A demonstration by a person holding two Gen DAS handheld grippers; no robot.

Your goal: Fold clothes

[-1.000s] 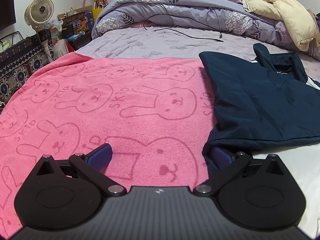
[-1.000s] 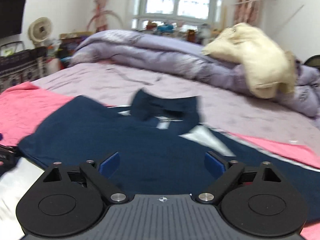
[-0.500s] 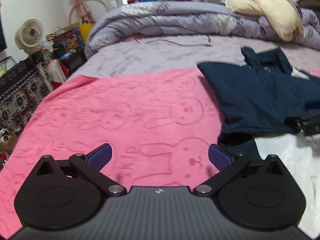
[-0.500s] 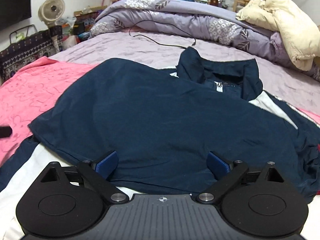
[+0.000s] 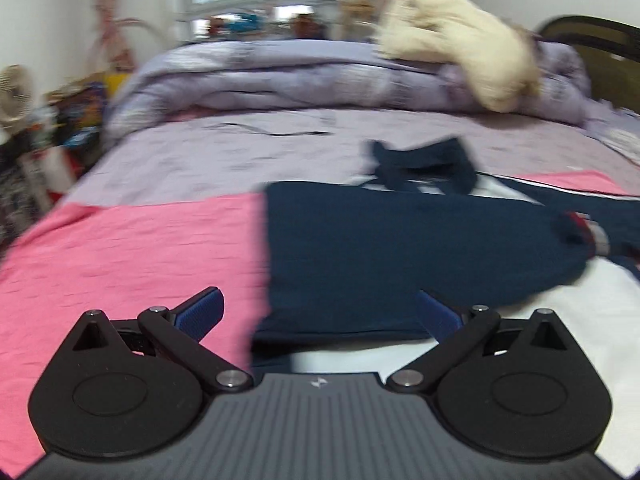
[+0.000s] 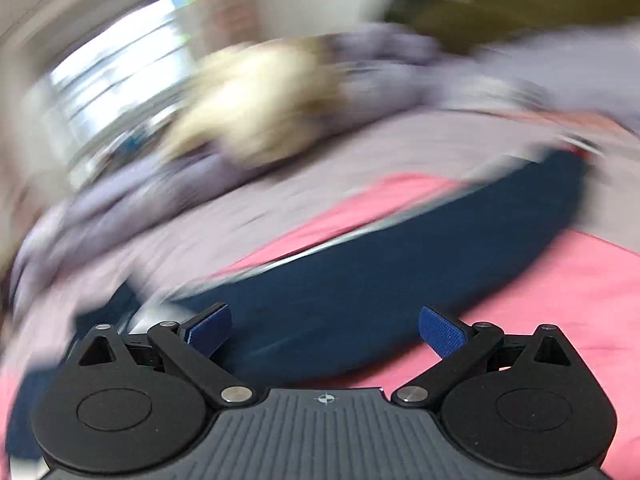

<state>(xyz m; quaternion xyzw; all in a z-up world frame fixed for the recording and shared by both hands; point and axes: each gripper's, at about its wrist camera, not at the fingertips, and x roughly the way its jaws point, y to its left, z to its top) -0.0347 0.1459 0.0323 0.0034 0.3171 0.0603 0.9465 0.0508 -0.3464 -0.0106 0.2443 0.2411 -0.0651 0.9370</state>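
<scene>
Your left gripper (image 5: 318, 312) hangs with tongs apart over the navy jacket (image 5: 400, 248), spread on the pink towel (image 5: 132, 248) for folding; your right gripper (image 6: 325, 330), also apart, faces its outstretched sleeve (image 6: 400, 264).

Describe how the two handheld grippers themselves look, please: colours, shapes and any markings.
Both look alike. The left gripper and right gripper each have a ribbed grey body with a small emblem, two round black discs, black link arms with silver pivot pins, and textured blue finger pads. No cables or sleeves show.
</scene>
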